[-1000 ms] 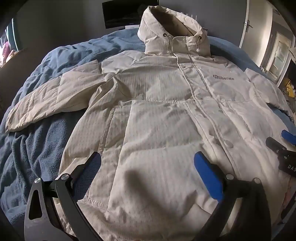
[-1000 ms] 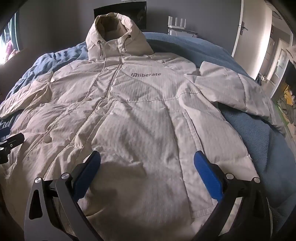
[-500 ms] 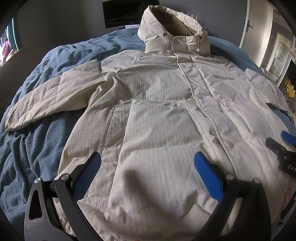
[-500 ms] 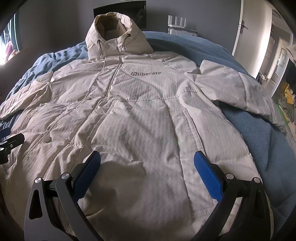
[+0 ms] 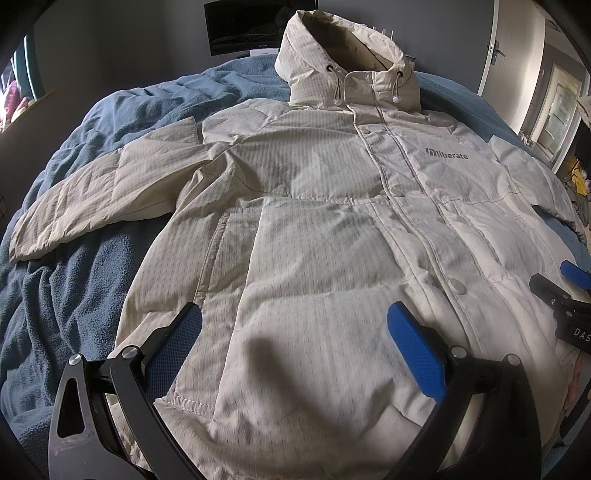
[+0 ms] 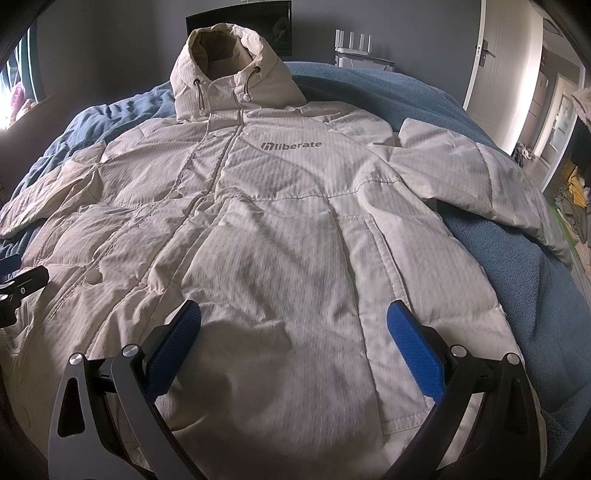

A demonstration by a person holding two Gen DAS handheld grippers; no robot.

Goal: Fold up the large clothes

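A cream hooded puffer jacket [image 5: 314, 236] lies face up and spread flat on a blue blanket, hood at the far end, both sleeves out to the sides. It also fills the right wrist view [image 6: 280, 236]. My left gripper [image 5: 293, 332] is open and empty, hovering above the jacket's lower left front near the hem. My right gripper [image 6: 293, 332] is open and empty above the lower right front, beside the pocket. The right gripper's tip shows at the right edge of the left wrist view [image 5: 561, 288].
The blue blanket [image 5: 74, 295] covers the bed around the jacket. A dark monitor [image 5: 240, 26] stands beyond the hood. A white router [image 6: 352, 46] sits at the back. A door [image 6: 487, 55] and clutter [image 6: 572, 199] are at the right.
Both grippers have shifted only slightly; the jacket looks a little nearer in the right wrist view. The jaws stay open and the jacket has not moved.
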